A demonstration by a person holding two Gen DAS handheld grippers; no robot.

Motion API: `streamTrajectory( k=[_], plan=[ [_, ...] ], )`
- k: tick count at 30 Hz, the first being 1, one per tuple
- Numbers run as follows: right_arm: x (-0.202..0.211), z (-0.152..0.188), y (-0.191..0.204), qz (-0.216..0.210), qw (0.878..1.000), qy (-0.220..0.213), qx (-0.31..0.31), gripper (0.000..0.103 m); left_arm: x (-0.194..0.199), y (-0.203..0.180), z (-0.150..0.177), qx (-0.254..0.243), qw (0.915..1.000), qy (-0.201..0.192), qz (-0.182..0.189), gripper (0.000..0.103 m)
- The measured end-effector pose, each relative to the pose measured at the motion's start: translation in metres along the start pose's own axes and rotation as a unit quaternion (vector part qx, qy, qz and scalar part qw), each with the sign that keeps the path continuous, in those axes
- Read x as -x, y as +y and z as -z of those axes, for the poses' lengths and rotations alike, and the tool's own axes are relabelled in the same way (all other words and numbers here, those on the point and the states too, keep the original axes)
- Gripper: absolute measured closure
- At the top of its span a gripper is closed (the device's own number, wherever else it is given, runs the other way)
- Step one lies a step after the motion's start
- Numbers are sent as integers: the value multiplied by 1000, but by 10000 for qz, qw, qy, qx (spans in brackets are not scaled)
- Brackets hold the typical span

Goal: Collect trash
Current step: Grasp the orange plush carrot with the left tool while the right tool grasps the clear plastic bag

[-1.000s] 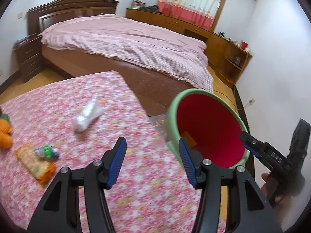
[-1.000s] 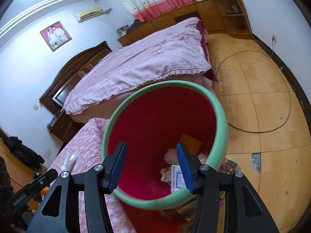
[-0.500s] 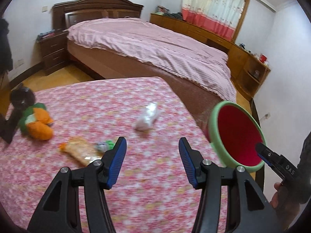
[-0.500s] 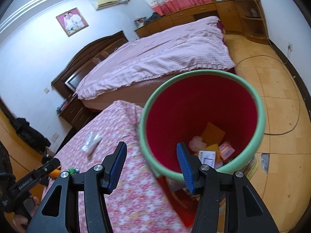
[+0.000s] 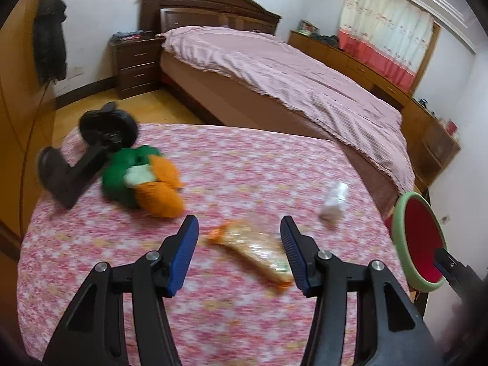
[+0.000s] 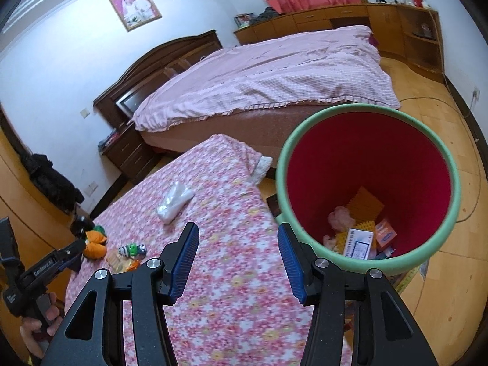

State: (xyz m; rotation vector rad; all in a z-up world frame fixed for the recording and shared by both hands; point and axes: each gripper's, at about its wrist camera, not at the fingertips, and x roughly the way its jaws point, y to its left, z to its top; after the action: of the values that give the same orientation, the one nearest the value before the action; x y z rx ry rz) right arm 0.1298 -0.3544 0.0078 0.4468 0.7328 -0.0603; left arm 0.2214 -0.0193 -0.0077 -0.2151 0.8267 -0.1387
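An orange snack wrapper (image 5: pixel 253 248) lies on the pink floral tablecloth (image 5: pixel 244 320), just ahead of my left gripper (image 5: pixel 239 244), which is open and empty above it. A white crumpled wrapper (image 5: pixel 334 202) (image 6: pixel 175 201) lies farther right. A small green and white bottle (image 6: pixel 132 249) rests beside the orange wrapper (image 6: pixel 122 263). The red bin with a green rim (image 6: pixel 335 113) (image 5: pixel 419 241) stands off the table's right edge and holds several scraps. My right gripper (image 6: pixel 238 256) is open over the cloth, its right finger overlapping the bin's rim in the picture.
A green and orange plush toy (image 5: pixel 143 180) and a black stand (image 5: pixel 91 149) sit at the table's left. A large bed with a pink cover (image 5: pixel 289 85) is behind the table. A cable (image 6: pixel 469 183) runs on the wooden floor by the bin.
The left gripper swung left across the table, so the bin slid to the right edge and the orange wrapper came between its fingers. The right gripper drew left, away from the bin's mouth.
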Motion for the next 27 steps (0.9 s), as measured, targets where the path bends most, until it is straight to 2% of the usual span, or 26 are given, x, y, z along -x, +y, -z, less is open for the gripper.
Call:
streamTrajectory(
  k=[7,11,19,27],
  plan=[
    [-20,3,22,-18,9995,292,113,48,-3,47,-6,382,9988,33,-312,47],
    [-32,4,33,-44,9986,494,174,48,-11,60,-9,547,9976,69,-427,47],
    [-56,-2,59,-41,9967,697,411,48,-37,69,-10,838,9955,138,-409,47],
    [-90,-10,74,-113,9962,792,334,48,-54,69,-8,913,9947,55,-475,49]
  ],
)
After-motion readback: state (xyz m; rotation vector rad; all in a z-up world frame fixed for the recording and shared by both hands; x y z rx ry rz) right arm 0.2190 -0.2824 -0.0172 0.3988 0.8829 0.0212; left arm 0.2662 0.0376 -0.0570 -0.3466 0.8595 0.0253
